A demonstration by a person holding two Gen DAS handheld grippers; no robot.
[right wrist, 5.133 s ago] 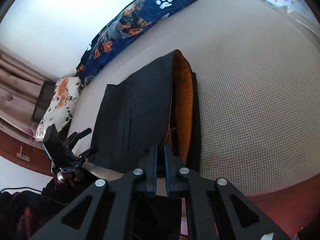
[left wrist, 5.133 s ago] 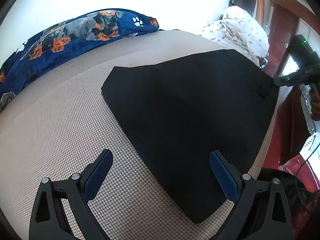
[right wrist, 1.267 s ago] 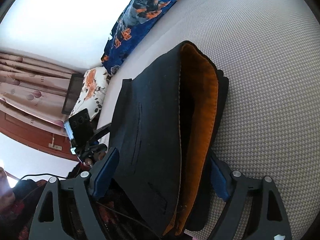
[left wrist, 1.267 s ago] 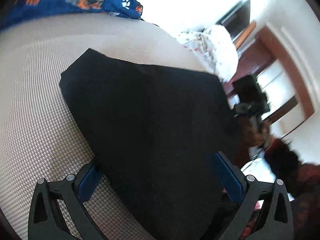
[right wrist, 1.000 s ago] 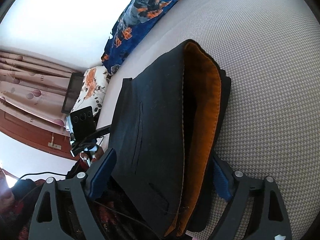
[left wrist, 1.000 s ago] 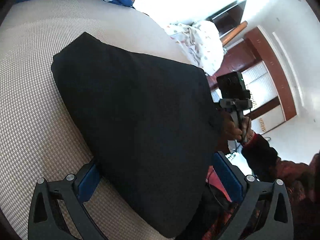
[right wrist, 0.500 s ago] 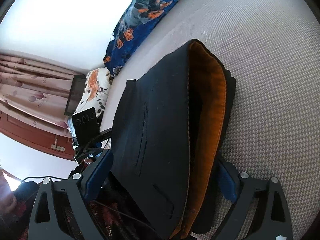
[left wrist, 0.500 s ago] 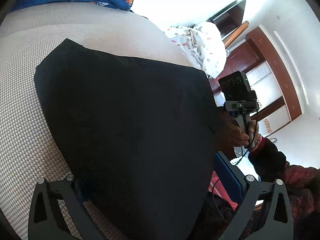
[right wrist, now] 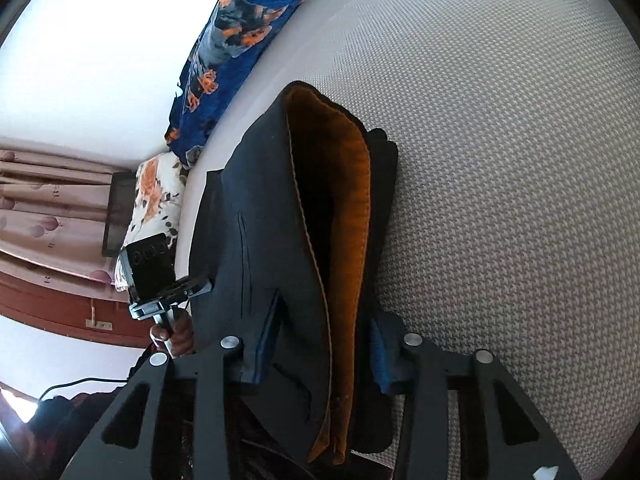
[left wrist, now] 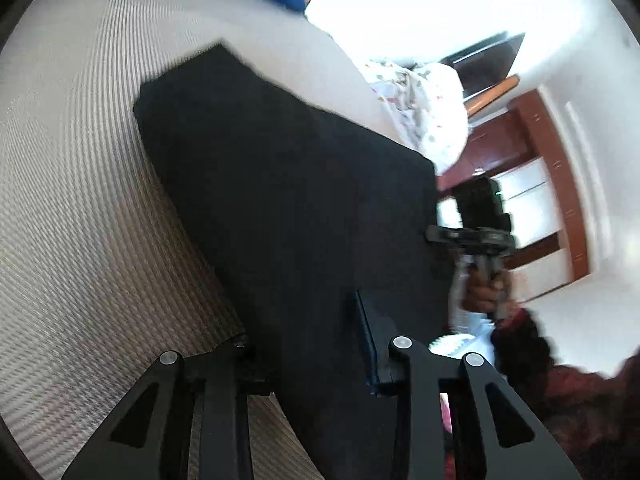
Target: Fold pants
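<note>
Black pants lie folded on the beige woven bed, their near end hanging off its near edge toward me. My left tongs have narrowed onto that near end, cloth pinched between the blue pads. My right tongs grip the waistband the same way, its orange lining gaping open. A blue patterned blanket sits along the far side of the bed.
</note>
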